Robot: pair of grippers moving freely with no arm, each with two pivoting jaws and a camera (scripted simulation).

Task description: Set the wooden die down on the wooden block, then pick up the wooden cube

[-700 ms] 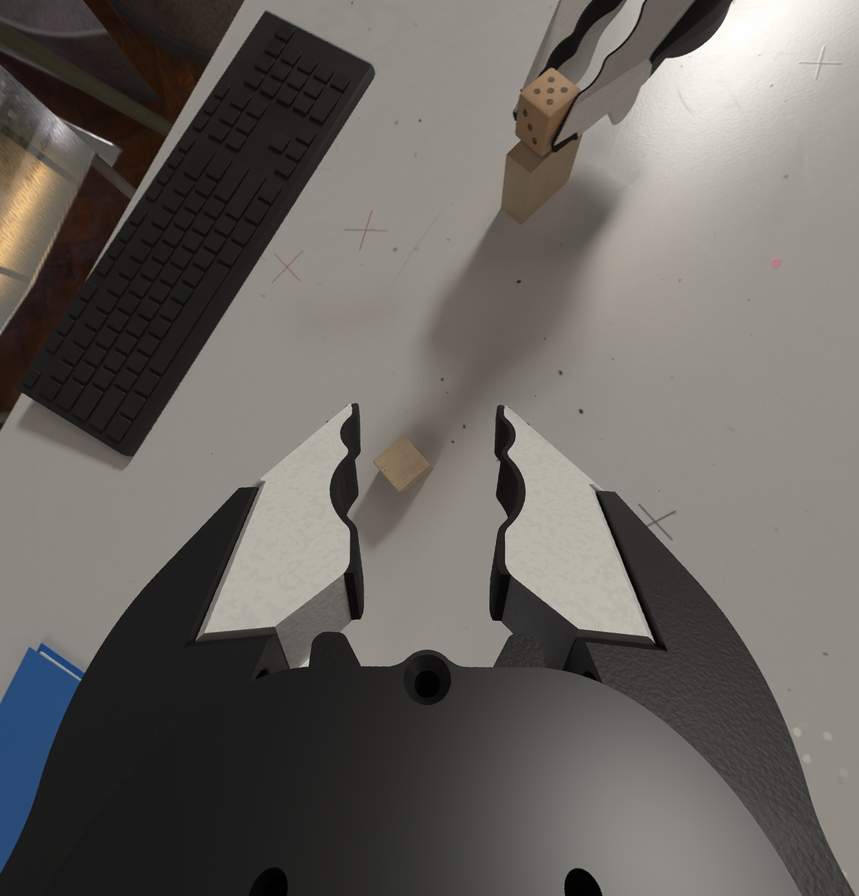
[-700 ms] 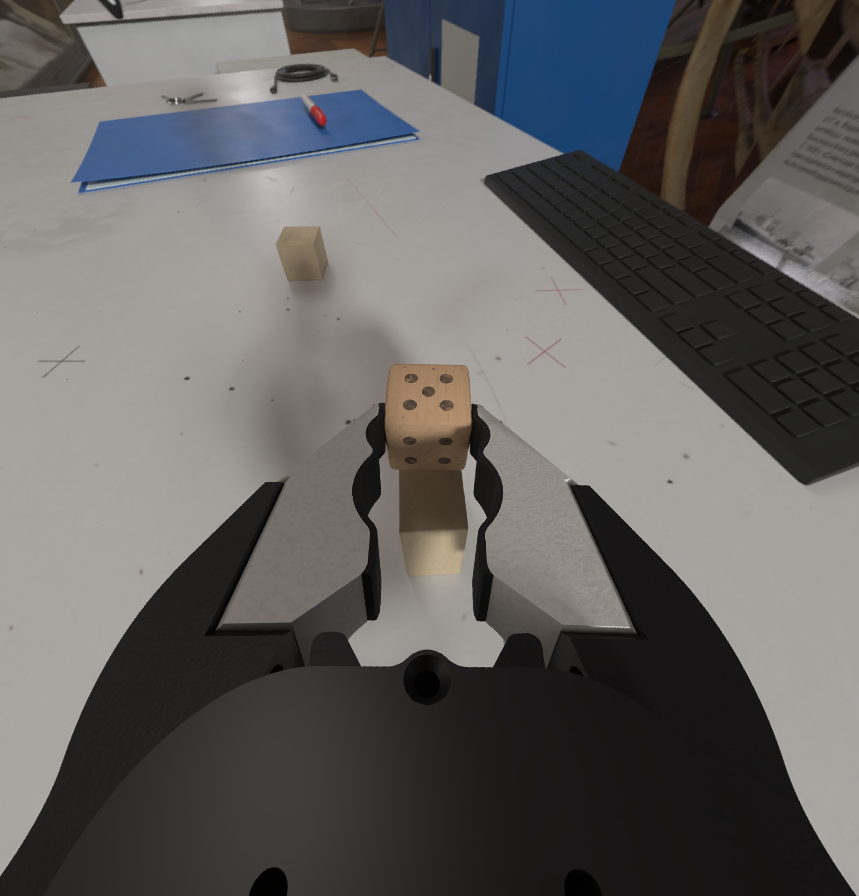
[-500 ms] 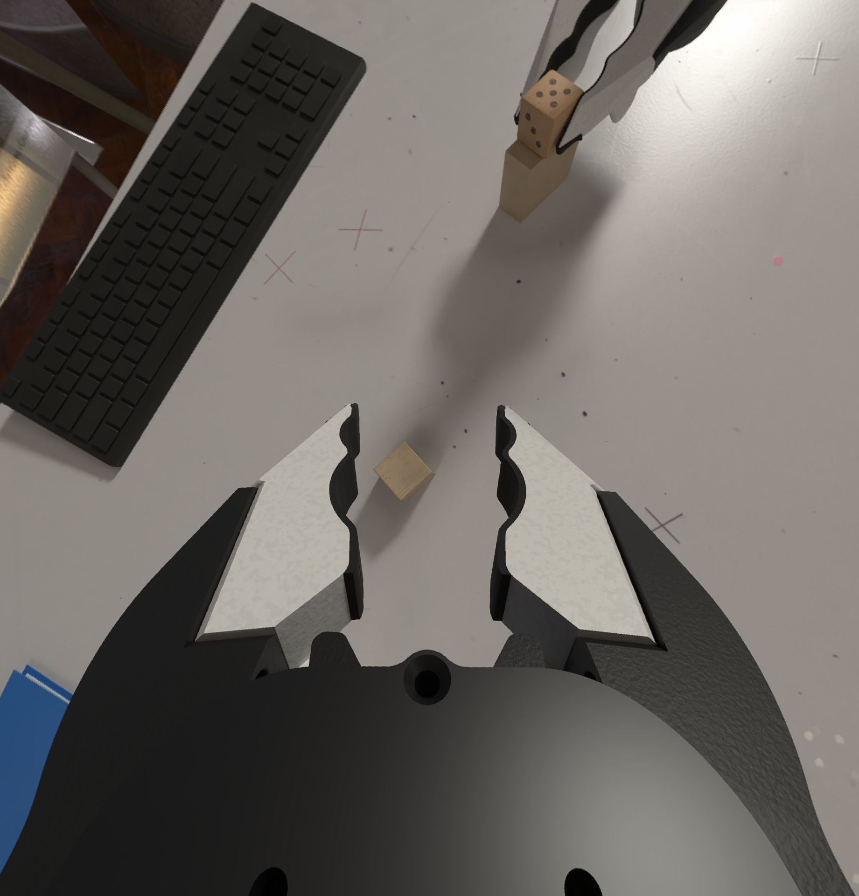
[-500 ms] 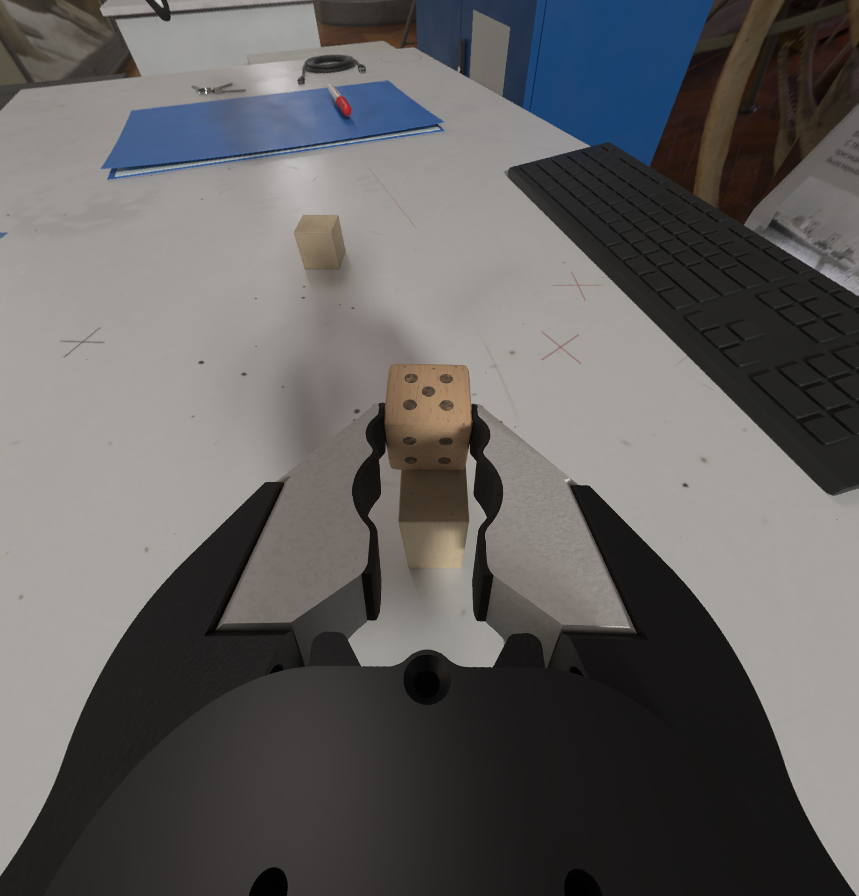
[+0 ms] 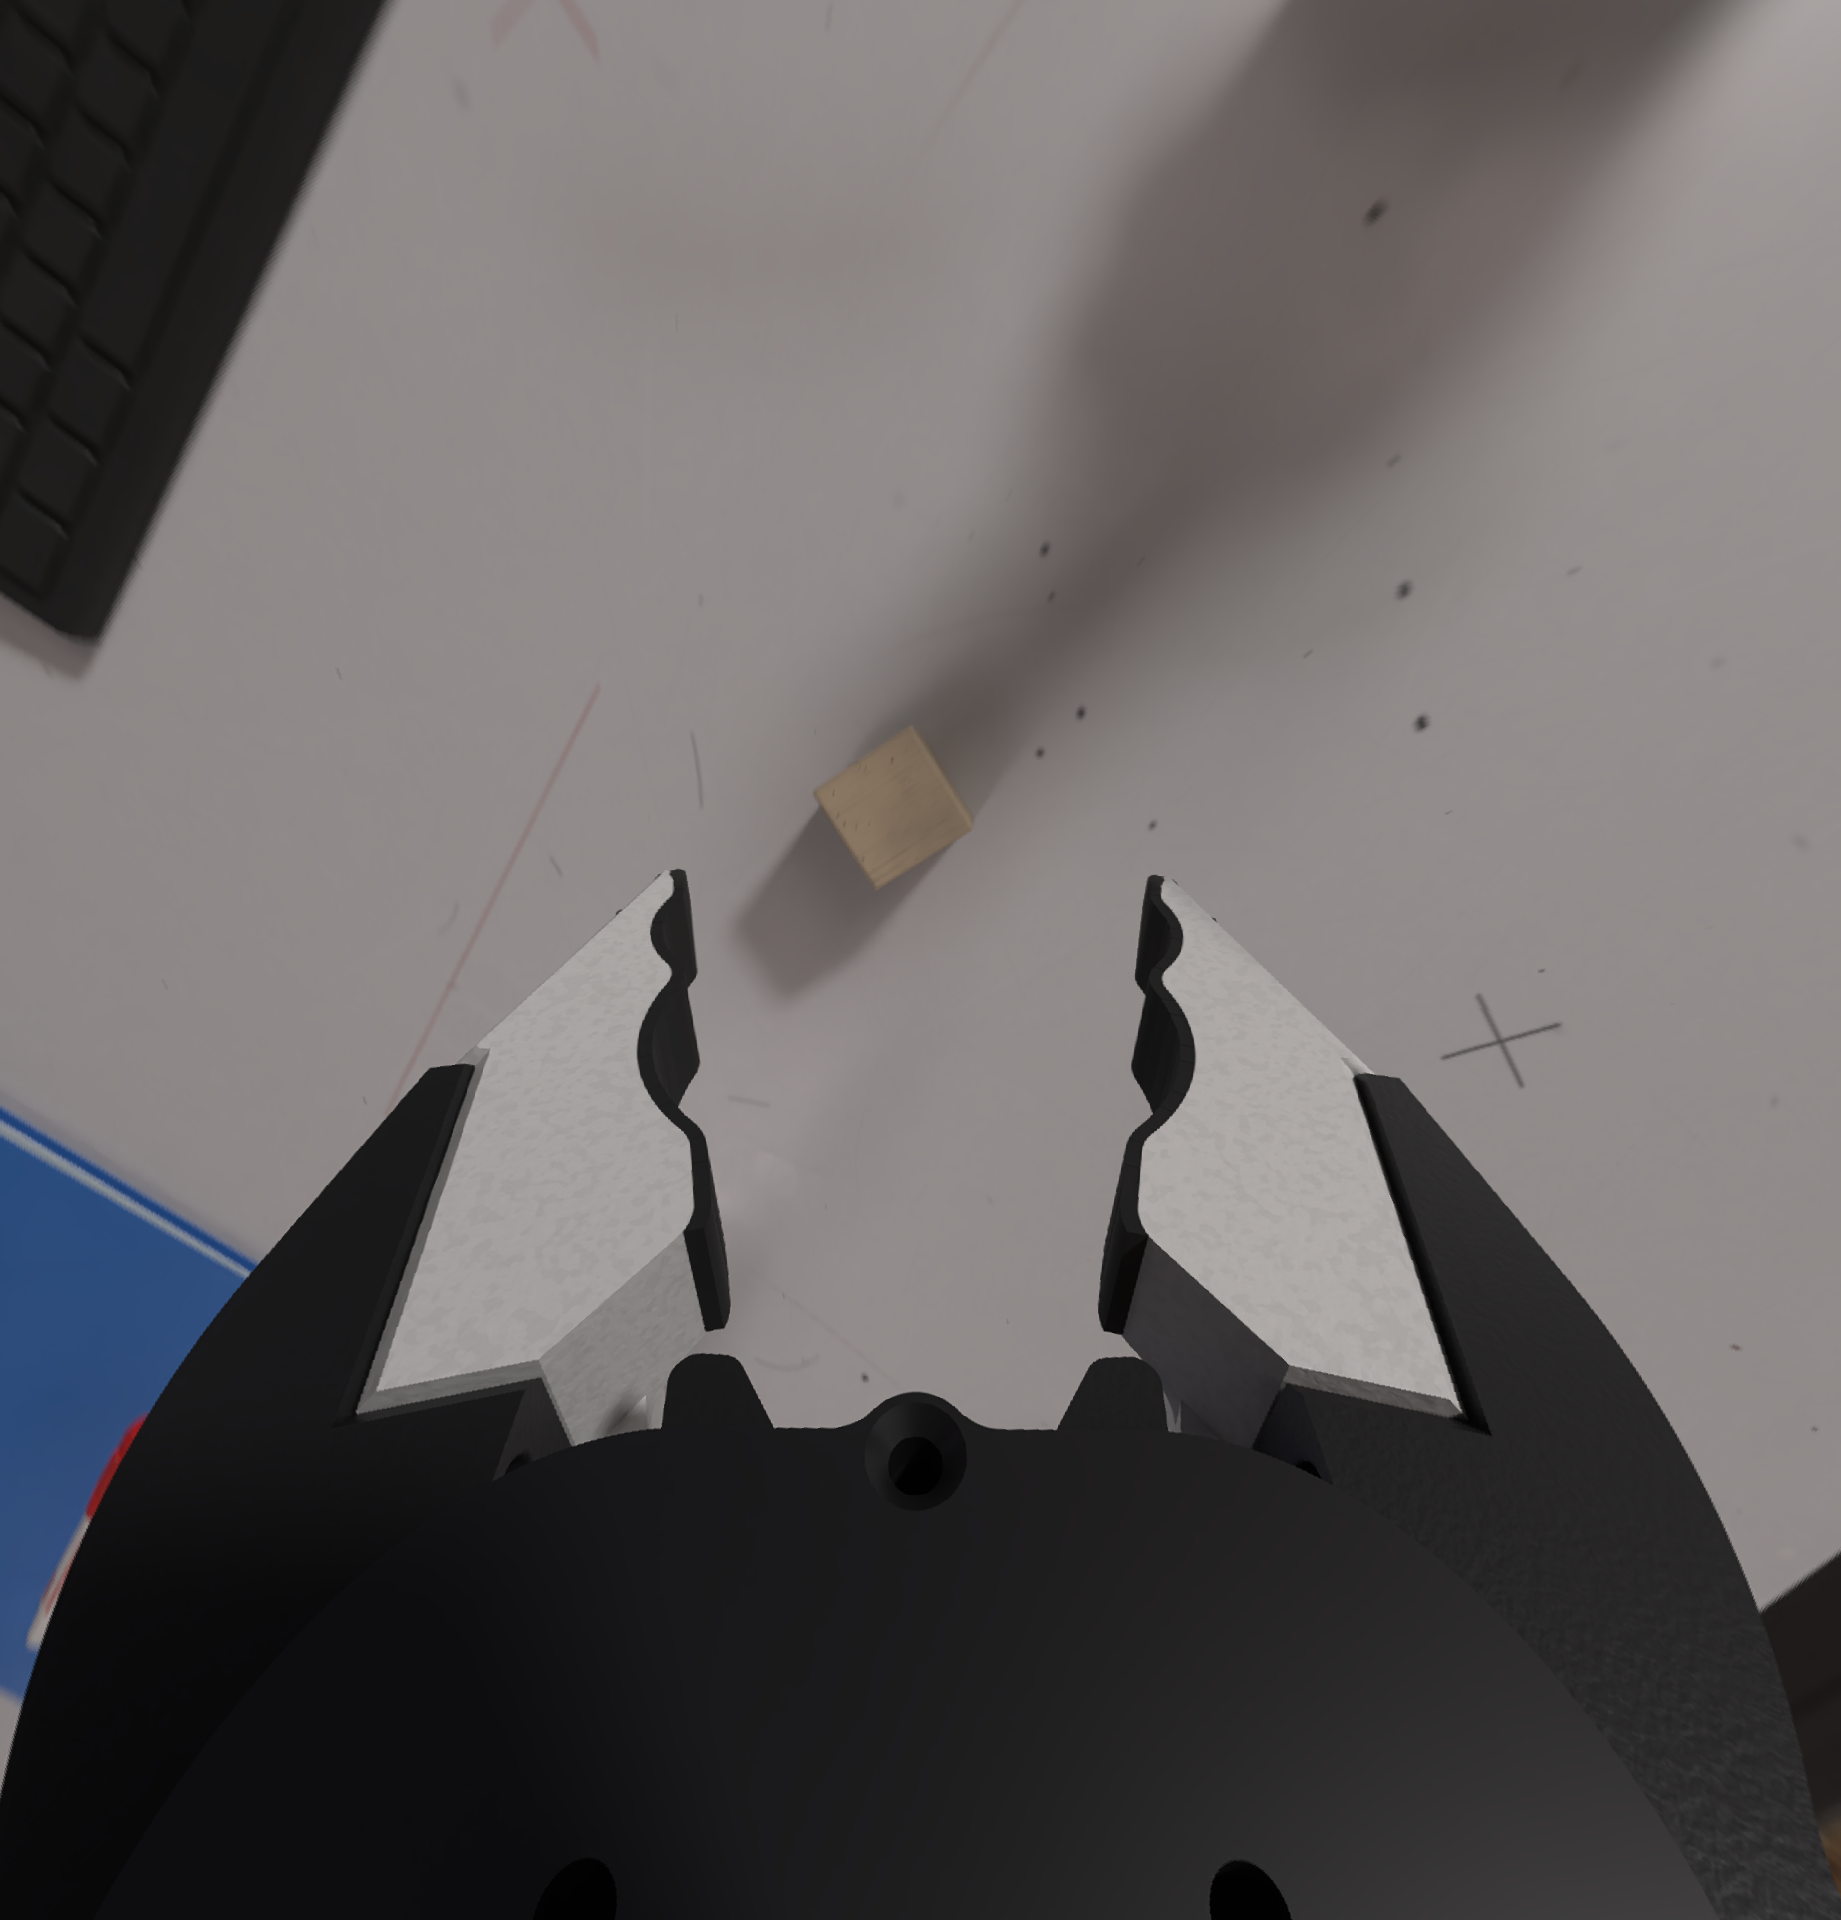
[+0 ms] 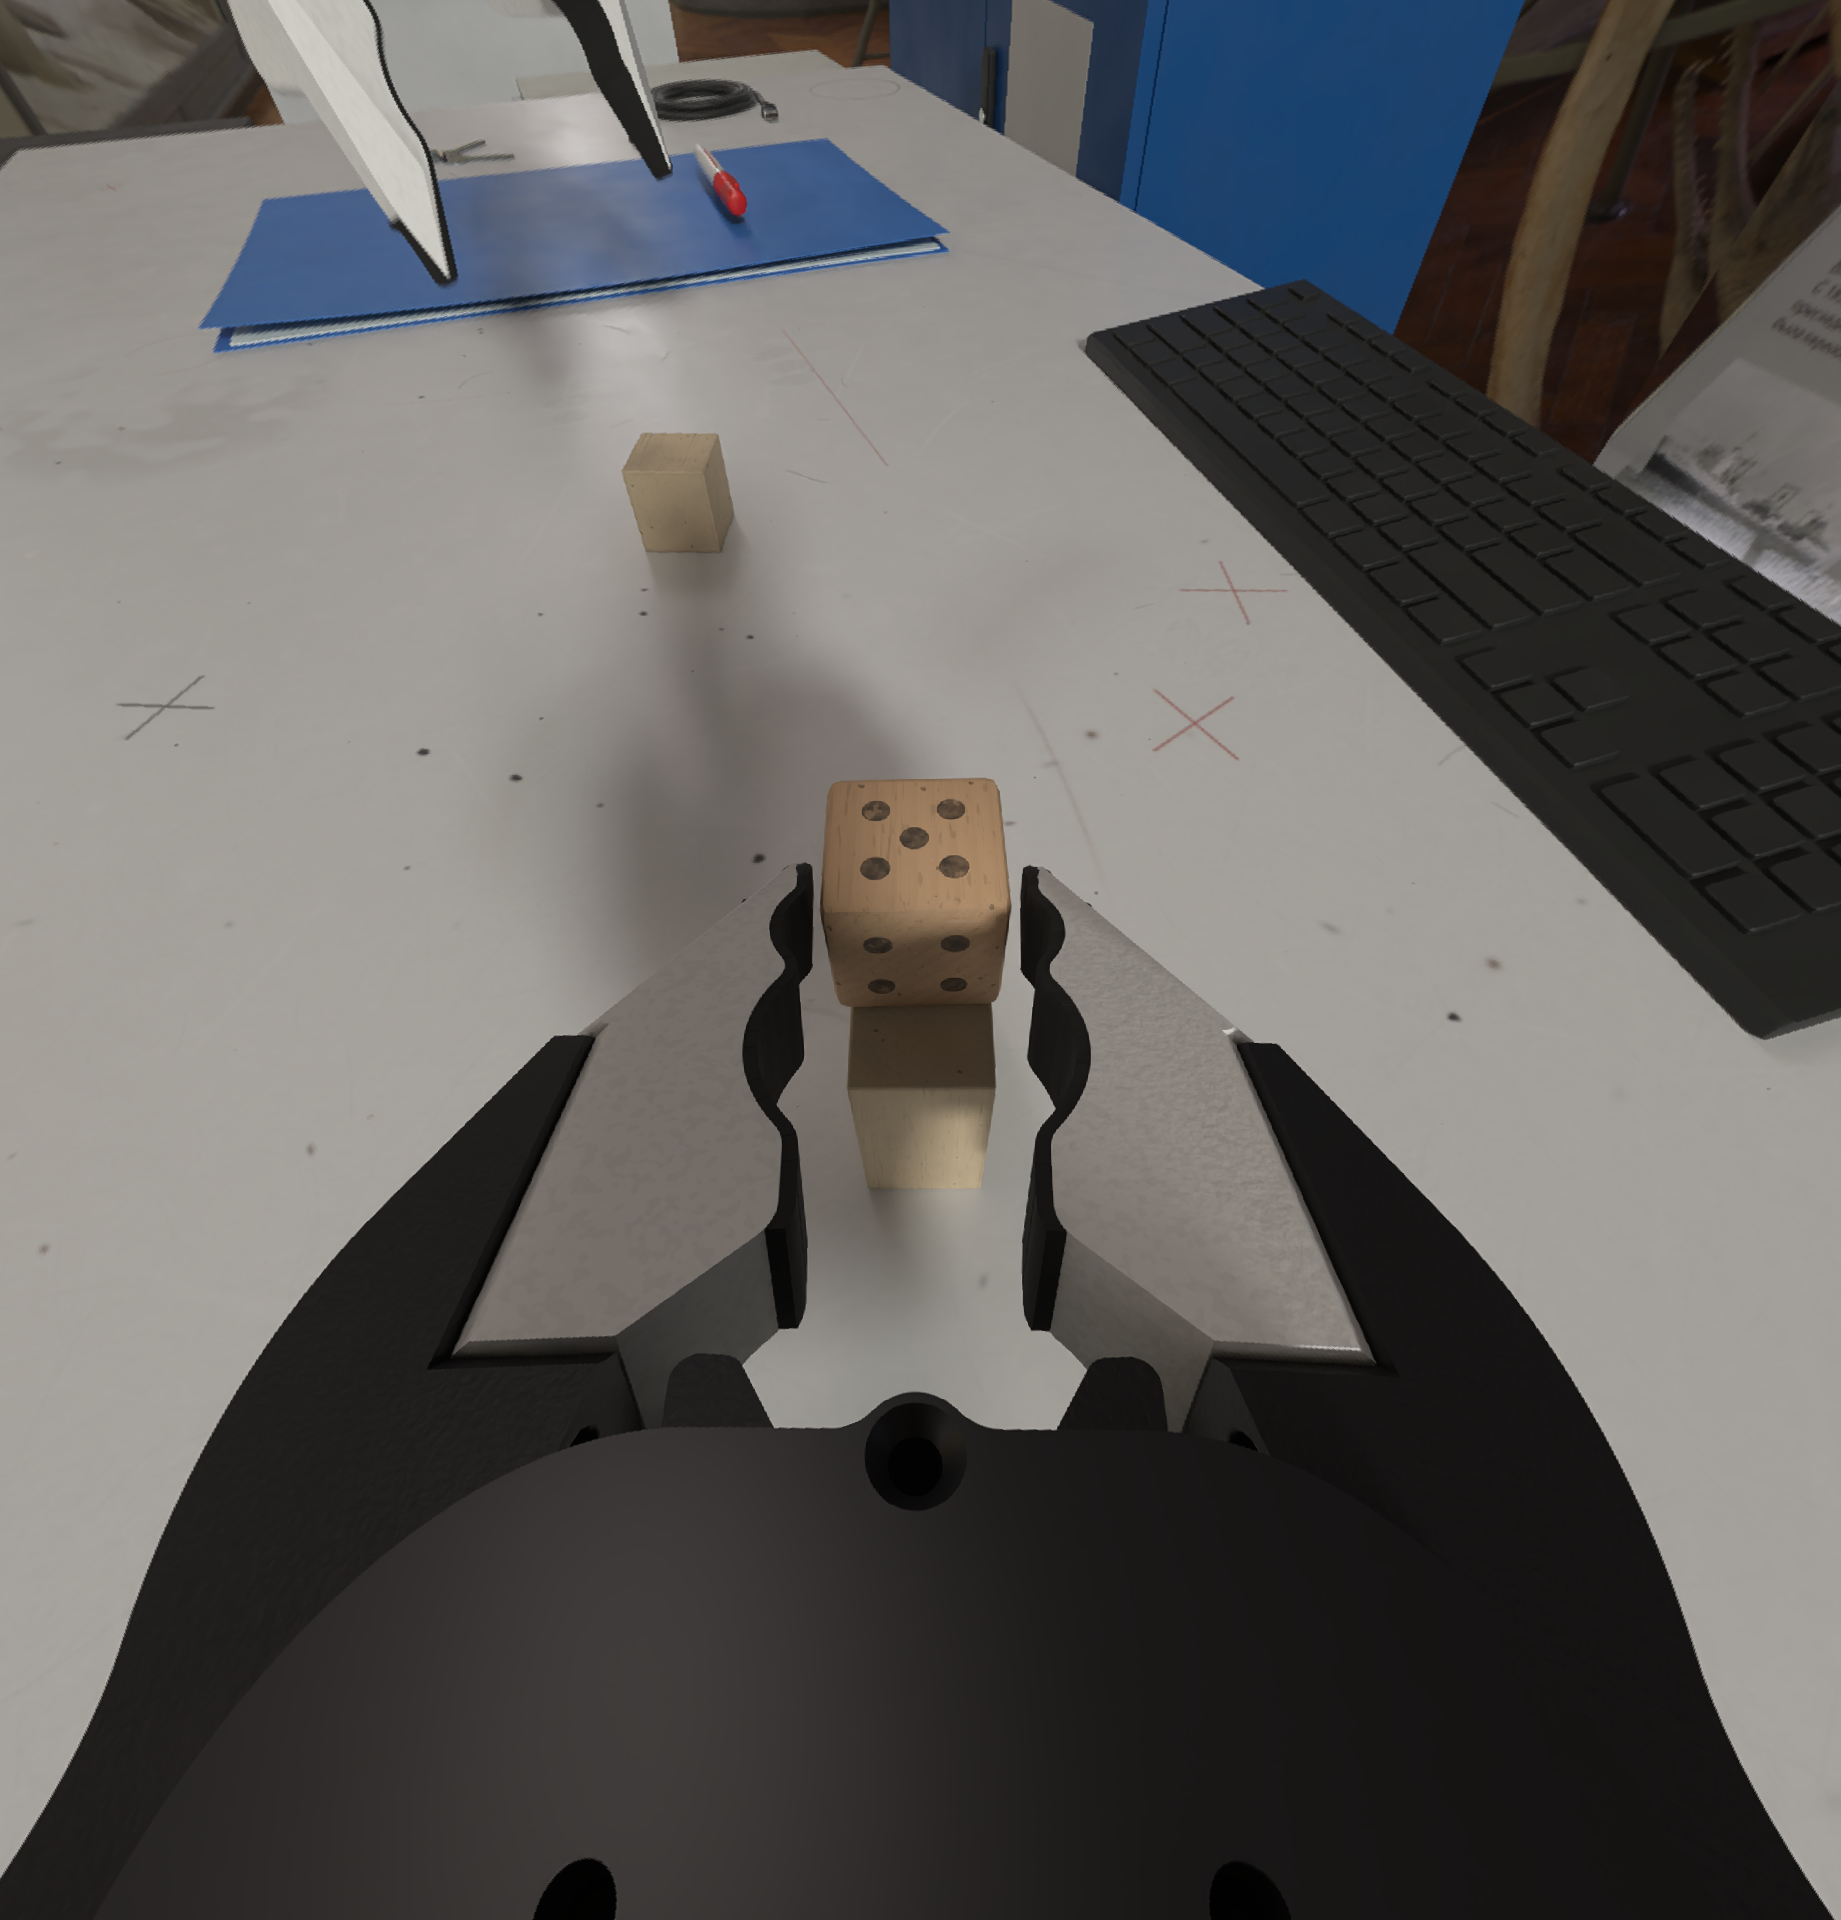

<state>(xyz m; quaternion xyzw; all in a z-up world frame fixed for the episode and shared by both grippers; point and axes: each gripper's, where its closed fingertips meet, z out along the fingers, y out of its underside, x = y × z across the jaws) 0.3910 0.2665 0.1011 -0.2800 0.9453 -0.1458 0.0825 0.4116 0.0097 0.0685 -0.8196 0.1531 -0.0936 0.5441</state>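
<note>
Grey and lightly speckled, the worktop (image 6: 303, 935) carries a black keyboard (image 6: 1518, 582) at the right of the right wrist view and a blue folder (image 6: 583, 229) with a red-capped marker (image 6: 724, 187) at the top.

At frame centre we see the wooden die (image 6: 913, 894) seated on the wooden block (image 6: 921, 1101), which stands upright on the worktop. The right hand-held gripper (image 6: 914, 883) is released: a thin gap shows between each pad and the die's flanks, so we judge the placing step done.

The wooden cube (image 5: 893, 805) lies alone on the worktop, just above centre in the left wrist view, turned diagonally to the fingers. The left hand-held gripper (image 5: 914, 881) hangs above it, spread wide and empty, its tips short of the cube.

Handling notes:
- We judge the cube light, rigid and not fragile; smooth wood may slip under a weak grip.
- We should take hold on two opposite flat faces, near mid-height.
- Because the cube sits diagonally, we should rotate the left hand-held gripper until its pads lie parallel to a face pair; gripping on the corners could spin the cube or squeeze it out.
- We should withdraw the right hand-held gripper straight back, since the die overhangs the narrower block and a side touch could topple it.
</note>
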